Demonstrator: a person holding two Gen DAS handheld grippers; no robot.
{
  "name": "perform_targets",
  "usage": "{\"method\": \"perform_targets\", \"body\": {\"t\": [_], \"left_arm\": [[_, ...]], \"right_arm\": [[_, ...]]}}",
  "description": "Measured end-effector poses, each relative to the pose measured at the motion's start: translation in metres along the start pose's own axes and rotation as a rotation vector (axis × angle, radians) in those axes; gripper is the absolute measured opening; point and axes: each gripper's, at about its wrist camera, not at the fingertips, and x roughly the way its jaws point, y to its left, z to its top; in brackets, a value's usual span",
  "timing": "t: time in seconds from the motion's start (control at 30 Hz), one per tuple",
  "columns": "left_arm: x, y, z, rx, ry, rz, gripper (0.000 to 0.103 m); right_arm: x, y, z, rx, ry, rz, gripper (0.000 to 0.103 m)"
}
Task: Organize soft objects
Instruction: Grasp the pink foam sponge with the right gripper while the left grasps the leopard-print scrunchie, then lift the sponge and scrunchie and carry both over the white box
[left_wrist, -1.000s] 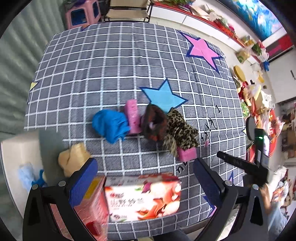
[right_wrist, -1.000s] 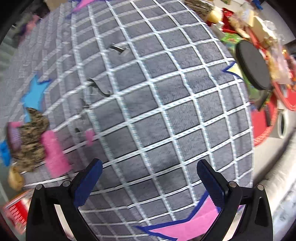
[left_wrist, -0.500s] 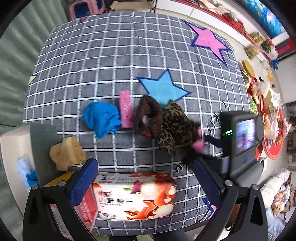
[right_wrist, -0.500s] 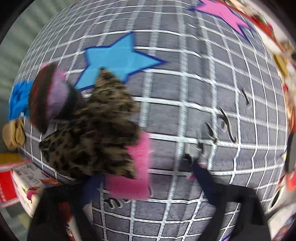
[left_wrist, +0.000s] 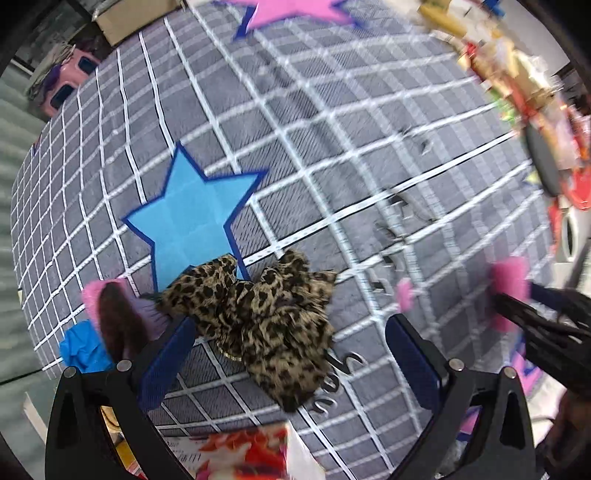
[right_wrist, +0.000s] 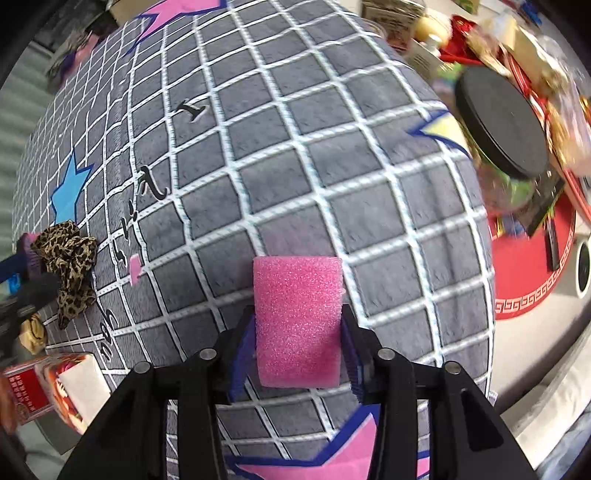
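My right gripper (right_wrist: 297, 326), empty a second ago, now clamps the pink foam block (right_wrist: 297, 321) at lower centre, jaws easing apart, while my open left gripper (left_wrist: 288, 354) has descended over the leopard-print scrunchie (left_wrist: 266, 317).

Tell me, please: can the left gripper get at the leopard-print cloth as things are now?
Probably yes. The left gripper is open and points down over the leopard-print cloth, which lies partly between its fingers with nothing on top. The dark knitted piece touches the cloth's left side and might be caught too.
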Motion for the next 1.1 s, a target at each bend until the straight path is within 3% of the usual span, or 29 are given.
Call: {"method": "perform_targets", "body": {"t": [0.03, 0.07, 0.13, 0.2, 0.3, 0.43, 0.53, 0.63, 0.8, 0.87, 0.9, 0.97, 1.0, 1.03, 1.1], "left_arm": [[0.006, 0.001, 0.001, -0.007, 0.01, 0.013, 0.103], [0.011, 0.001, 0.003, -0.012, 0.015, 0.03, 0.103], [0.017, 0.003, 0.005, -0.02, 0.025, 0.052, 0.103], [0.024, 0.003, 0.007, -0.027, 0.044, 0.059, 0.103], [0.036, 0.003, 0.009, -0.028, 0.066, 0.077, 0.103], [0.037, 0.008, 0.014, -0.059, 0.053, 0.046, 0.103], [0.041, 0.014, 0.019, -0.102, 0.065, -0.005, 0.103], [0.045, 0.023, 0.02, -0.148, 0.085, -0.054, 0.103], [0.051, 0.022, 0.016, -0.146, 0.102, -0.054, 0.1], [0.039, 0.01, 0.02, -0.129, 0.089, -0.063, 0.078], [0.033, 0.004, 0.02, -0.107, 0.081, -0.068, 0.069], [0.026, -0.007, 0.022, -0.06, 0.078, -0.073, 0.026], [0.024, -0.012, 0.021, -0.041, 0.082, -0.075, 0.027], [0.022, -0.016, 0.019, -0.033, 0.078, -0.081, 0.027], [0.013, -0.023, 0.015, -0.03, 0.056, -0.094, 0.027]], "right_arm": [[0.0, -0.014, -0.004, 0.004, -0.008, 0.014, 0.091], [-0.002, -0.021, -0.011, 0.006, -0.02, 0.023, 0.093], [-0.008, -0.029, -0.012, -0.016, -0.05, 0.005, 0.093], [-0.017, -0.003, 0.028, -0.04, -0.044, -0.012, 0.093], [-0.003, 0.011, 0.02, -0.064, 0.007, -0.058, 0.093], [0.012, 0.022, 0.029, -0.091, 0.017, -0.089, 0.103], [0.024, 0.04, 0.01, -0.123, 0.032, -0.112, 0.103], [0.027, 0.049, 0.012, -0.115, 0.052, -0.109, 0.103], [0.031, 0.03, 0.047, -0.148, 0.076, -0.114, 0.103], [0.033, 0.037, 0.043, -0.148, 0.086, -0.121, 0.098], [0.038, 0.039, 0.035, -0.15, 0.079, -0.119, 0.089], [0.032, 0.041, 0.03, -0.164, 0.06, -0.113, 0.068], [0.027, 0.041, 0.027, -0.17, 0.047, -0.111, 0.05], [0.025, 0.04, 0.026, -0.171, 0.043, -0.107, 0.044], [0.023, 0.033, 0.026, -0.142, 0.051, -0.059, 0.044]]}}
